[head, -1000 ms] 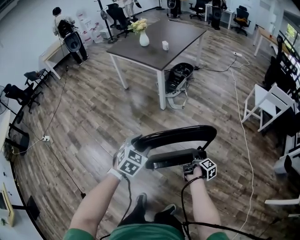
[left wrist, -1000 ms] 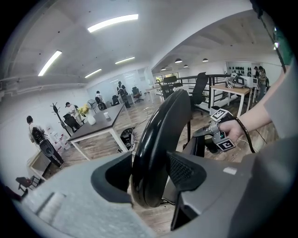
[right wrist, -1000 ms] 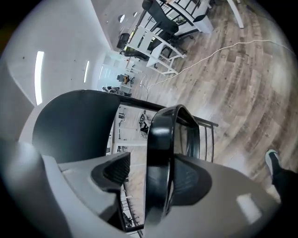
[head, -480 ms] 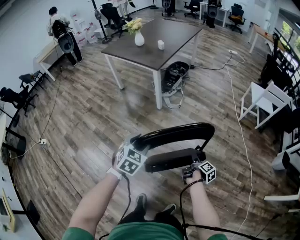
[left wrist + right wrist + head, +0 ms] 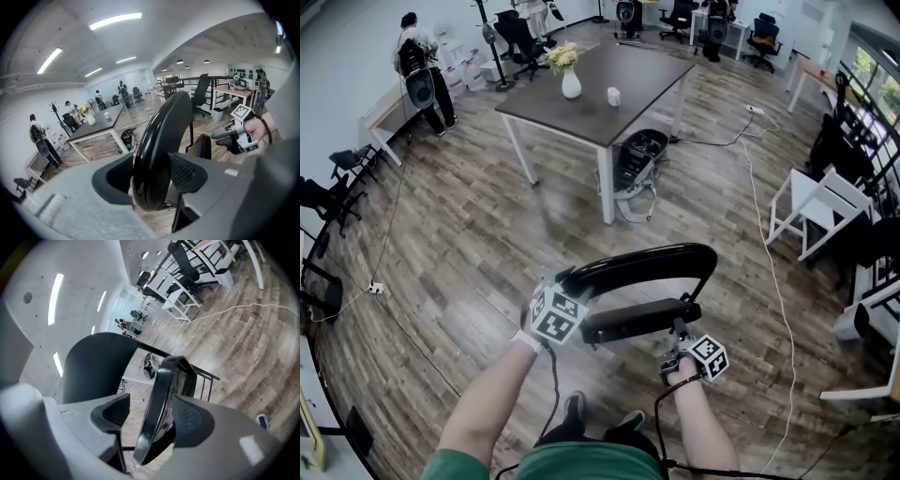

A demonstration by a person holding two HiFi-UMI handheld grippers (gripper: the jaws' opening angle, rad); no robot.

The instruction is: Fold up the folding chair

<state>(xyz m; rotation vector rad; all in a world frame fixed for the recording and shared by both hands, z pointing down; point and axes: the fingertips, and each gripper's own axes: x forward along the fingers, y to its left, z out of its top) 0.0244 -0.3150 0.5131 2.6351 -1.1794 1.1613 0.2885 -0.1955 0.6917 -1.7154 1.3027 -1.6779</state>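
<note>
Pads (image 5: 183, 171) of the left gripper (image 5: 151, 180) are clenched on the curved top rail of the black plastic folding chair (image 5: 649, 265) and press it from both sides. Its cube carries black-and-white square markers. The right gripper (image 5: 680, 333) sits slack around the thin edge of the chair's seat (image 5: 637, 319) — one pad stands clear. The chair stands on the grey-brown wood-plank floor (image 5: 487, 244), just ahead of the person's shoes (image 5: 574, 408).

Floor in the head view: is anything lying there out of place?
A long white cable trails loose across the open wooden floor, a possible trip hazard. A black bag slumps beside the table leg.
</note>
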